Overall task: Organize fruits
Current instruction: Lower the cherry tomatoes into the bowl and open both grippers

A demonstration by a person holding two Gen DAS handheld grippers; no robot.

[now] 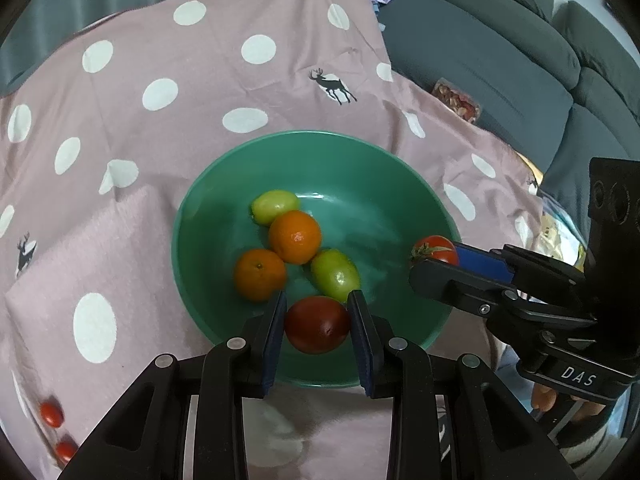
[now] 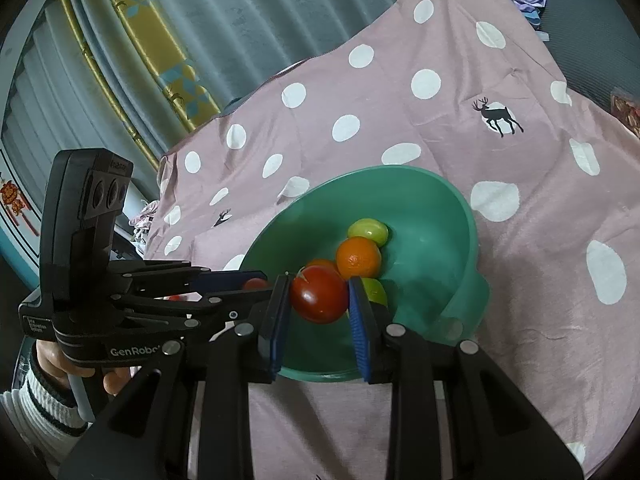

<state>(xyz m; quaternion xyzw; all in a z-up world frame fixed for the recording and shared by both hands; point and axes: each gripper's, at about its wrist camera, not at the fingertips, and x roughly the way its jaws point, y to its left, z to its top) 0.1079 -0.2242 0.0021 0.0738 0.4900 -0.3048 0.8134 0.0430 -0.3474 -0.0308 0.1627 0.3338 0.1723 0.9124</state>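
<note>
1. The left gripper [image 1: 317,322] holds a dark red tomato [image 1: 317,325] tight between its blue pads. The tomato hangs just inside the near rim of the green bowl [image 1: 400,168].
2. The right gripper [image 2: 319,300] holds a red tomato [image 2: 319,299] too, over the bowl's right rim as the left camera shows it.
3. Both tomatoes are round, so they have no real long side. The right one's green stem [image 1: 425,249] points out past the pads, toward the middle of the bowl. I cannot see a stem on the left one.
4. Too hard a squeeze could squash a soft tomato.
5. A drop from high up could bump the two oranges [image 1: 295,236] and two green fruits [image 1: 335,274] and bruise them.
6. The two grippers are near each other and could knock together.
7. Two small red tomatoes [image 1: 52,414] lie near the cloth's [image 1: 160,160] near left corner and could roll off.
</note>
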